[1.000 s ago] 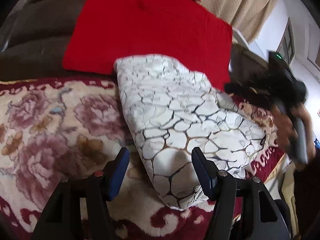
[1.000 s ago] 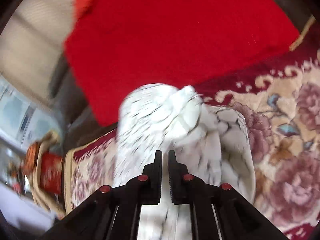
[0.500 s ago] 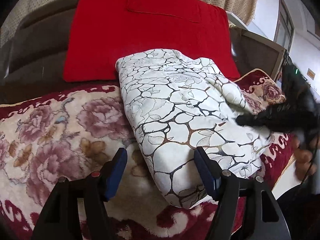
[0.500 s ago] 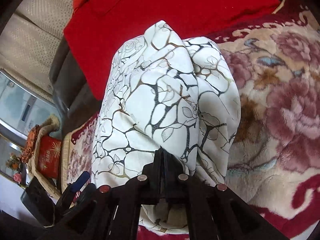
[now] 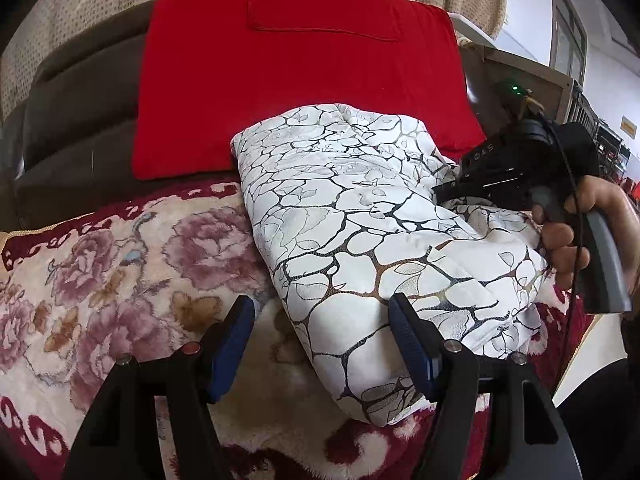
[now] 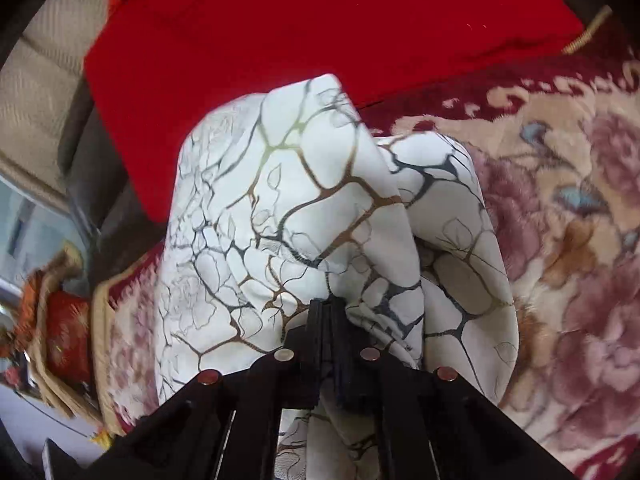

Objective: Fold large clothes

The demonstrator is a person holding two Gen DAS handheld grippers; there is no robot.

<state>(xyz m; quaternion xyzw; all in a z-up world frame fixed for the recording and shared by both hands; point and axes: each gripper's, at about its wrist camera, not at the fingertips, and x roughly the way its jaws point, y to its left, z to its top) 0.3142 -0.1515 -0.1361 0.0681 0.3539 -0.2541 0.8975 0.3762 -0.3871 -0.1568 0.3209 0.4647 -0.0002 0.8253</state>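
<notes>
L gripper (image 5: 322,342) fingers spread wide, nothing held, over near end of folded white garment (image 5: 360,216) on floral blanket (image 5: 120,264). R gripper (image 6: 329,312) fingers pinching garment fold, lifted.

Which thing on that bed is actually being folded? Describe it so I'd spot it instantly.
Start at the big red cushion against the headboard, then drop to the floral blanket covering the bed. Lying there is the folded white cloth, alone in having dark, gold-tinged crackle lines; the right gripper pinches its edge.
</notes>
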